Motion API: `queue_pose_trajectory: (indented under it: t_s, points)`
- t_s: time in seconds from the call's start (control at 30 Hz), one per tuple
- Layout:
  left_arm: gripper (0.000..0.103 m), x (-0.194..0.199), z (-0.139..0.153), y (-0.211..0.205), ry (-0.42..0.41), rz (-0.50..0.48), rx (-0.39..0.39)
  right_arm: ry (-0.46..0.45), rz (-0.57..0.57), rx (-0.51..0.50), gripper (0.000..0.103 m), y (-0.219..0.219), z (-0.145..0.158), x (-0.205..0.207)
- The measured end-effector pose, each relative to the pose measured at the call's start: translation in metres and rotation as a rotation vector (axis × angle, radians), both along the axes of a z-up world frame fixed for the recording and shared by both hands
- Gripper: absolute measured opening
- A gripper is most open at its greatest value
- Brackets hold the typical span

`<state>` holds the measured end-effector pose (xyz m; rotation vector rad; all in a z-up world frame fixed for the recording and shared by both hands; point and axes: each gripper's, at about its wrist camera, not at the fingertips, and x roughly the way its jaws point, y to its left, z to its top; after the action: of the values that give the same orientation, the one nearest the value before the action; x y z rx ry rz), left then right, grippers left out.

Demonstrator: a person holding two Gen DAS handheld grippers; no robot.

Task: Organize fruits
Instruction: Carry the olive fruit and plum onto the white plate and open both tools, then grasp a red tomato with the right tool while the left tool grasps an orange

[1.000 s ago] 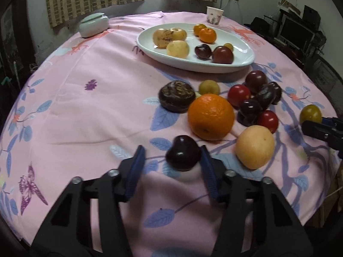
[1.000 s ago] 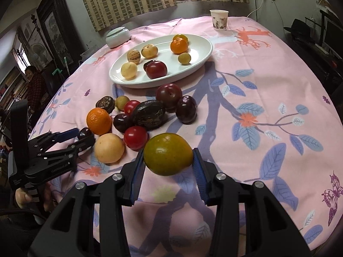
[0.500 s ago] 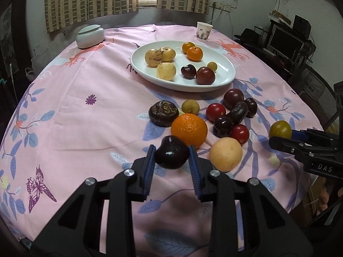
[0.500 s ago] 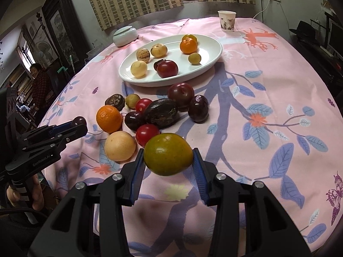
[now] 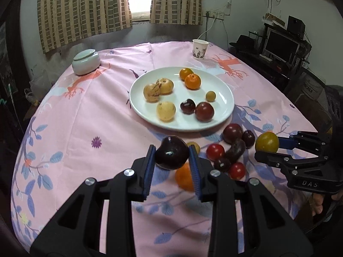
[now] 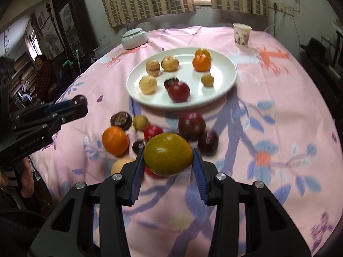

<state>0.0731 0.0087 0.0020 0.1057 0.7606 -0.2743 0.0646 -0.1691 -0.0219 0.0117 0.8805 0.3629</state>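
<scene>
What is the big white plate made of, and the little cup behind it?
The white plate looks like glazed ceramic: smooth, glossy, with soft reflections. The cup looks like thin printed paper: matte, with a rolled rim, though plastic is possible.

The round desk's pink cloth is printed with blue leaves, coral branches and purple butterflies. On the plain white oval plate lie pale yellow, bright orange and dark maroon fruits. The striped beige-and-brown checked curtains hang behind a pale green lidded ceramic jar.
</scene>
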Motion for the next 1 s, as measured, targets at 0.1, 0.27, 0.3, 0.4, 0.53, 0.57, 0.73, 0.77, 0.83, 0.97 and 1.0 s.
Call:
queue_pose_trajectory:
  t_s: [0.1, 0.27, 0.3, 0.4, 0.53, 0.57, 0.73, 0.77, 0.83, 0.97, 1.0]
  points:
    - [0.032, 0.042, 0.011, -0.008, 0.019, -0.004, 0.012, 0.011, 0.017, -0.041, 0.044, 0.004, 0.012, 0.036]
    - [0.032, 0.117, 0.018, -0.033, 0.044, 0.0, 0.052, 0.034, -0.001, -0.059, 0.044, 0.008, 0.02, 0.106]
    - [0.032, 0.131, 0.016, -0.039, 0.059, 0.0, 0.056, 0.031, 0.005, -0.052, 0.044, 0.009, 0.02, 0.118]
    - [0.032, 0.166, 0.004, -0.052, 0.122, -0.001, 0.048, 0.049, 0.034, -0.069, 0.044, 0.017, 0.013, 0.154]
    - [0.032, 0.198, -0.019, -0.059, 0.181, 0.018, 0.049, 0.082, 0.029, -0.098, 0.044, 0.017, -0.004, 0.185]
    - [0.032, 0.202, -0.024, -0.06, 0.191, 0.021, 0.049, 0.08, 0.027, -0.108, 0.044, 0.017, -0.006, 0.188]
    - [0.032, 0.219, -0.036, -0.057, 0.222, 0.033, 0.039, 0.096, 0.045, -0.126, 0.044, 0.019, -0.016, 0.201]
    - [0.032, 0.221, -0.037, -0.056, 0.226, 0.035, 0.036, 0.096, 0.05, -0.129, 0.044, 0.02, -0.018, 0.203]
    - [0.032, 0.226, -0.038, -0.056, 0.236, 0.038, 0.034, 0.097, 0.052, -0.137, 0.044, 0.022, -0.021, 0.207]
    - [0.063, 0.225, -0.032, -0.052, 0.238, 0.054, 0.019, 0.099, 0.047, -0.174, 0.049, 0.026, -0.023, 0.211]
    - [0.068, 0.22, -0.026, -0.05, 0.213, 0.063, 0.021, 0.087, 0.041, -0.178, 0.049, 0.025, -0.018, 0.208]
